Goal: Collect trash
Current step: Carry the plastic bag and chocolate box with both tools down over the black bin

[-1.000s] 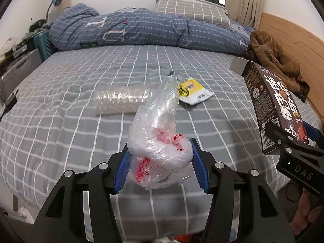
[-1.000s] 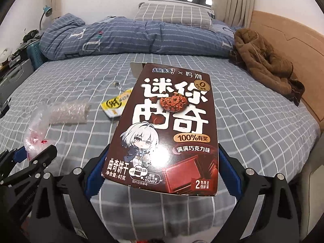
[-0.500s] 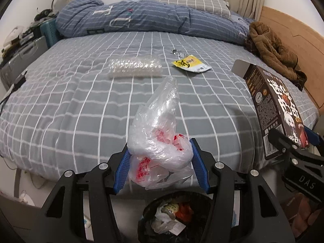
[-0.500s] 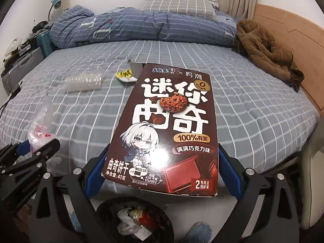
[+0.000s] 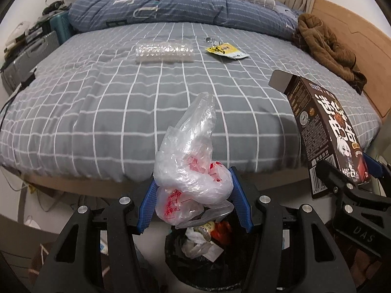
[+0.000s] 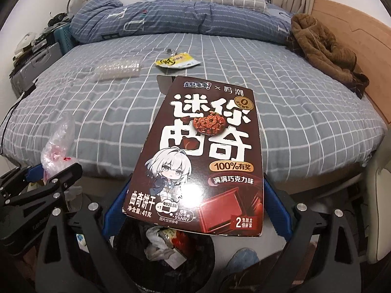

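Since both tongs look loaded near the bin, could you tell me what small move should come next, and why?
Probably open the left tongs to drop the bag: it hangs right above the bin, which already holds trash. The right tongs grip the box, seemingly above the bin too, so that could follow.

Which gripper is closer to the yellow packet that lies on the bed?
Right, though only slightly. The right gripper, shut on the cookie box, sits almost in line with the yellow packet. The left gripper, holding the plastic bag, is off to its left.
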A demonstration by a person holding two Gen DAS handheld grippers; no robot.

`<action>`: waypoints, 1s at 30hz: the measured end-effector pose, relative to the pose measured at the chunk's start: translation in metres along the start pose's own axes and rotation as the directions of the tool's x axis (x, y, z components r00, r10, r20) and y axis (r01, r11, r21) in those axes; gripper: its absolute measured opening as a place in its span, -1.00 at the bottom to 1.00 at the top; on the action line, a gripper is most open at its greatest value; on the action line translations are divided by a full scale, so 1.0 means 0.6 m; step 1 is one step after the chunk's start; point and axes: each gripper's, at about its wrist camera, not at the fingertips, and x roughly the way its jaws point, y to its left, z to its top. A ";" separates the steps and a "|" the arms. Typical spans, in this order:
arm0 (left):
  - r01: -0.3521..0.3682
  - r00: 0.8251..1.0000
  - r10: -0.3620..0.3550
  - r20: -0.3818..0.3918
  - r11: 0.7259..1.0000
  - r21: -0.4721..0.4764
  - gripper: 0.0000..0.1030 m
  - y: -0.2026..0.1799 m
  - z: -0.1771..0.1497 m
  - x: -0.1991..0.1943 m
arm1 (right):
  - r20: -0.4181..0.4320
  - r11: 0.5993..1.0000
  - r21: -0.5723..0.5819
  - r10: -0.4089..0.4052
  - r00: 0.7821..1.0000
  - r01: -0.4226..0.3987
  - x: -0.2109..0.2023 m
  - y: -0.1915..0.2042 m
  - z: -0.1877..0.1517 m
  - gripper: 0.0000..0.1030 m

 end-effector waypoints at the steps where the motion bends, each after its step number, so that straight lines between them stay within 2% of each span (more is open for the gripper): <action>1: -0.001 1.000 0.001 -0.005 1.000 -0.002 0.06 0.001 -0.005 -0.001 | -0.003 1.000 0.001 0.000 1.000 0.000 -0.002 0.001 -0.005 0.77; 13: -0.019 0.999 0.018 -0.041 1.000 -0.014 0.06 0.011 -0.046 -0.038 | -0.040 1.000 0.009 -0.004 0.999 0.005 -0.040 -0.006 -0.054 0.77; 30: -0.025 0.995 0.023 -0.098 1.000 -0.018 0.06 0.022 -0.098 -0.041 | -0.114 1.000 -0.024 0.013 0.993 -0.016 -0.055 0.014 -0.119 0.77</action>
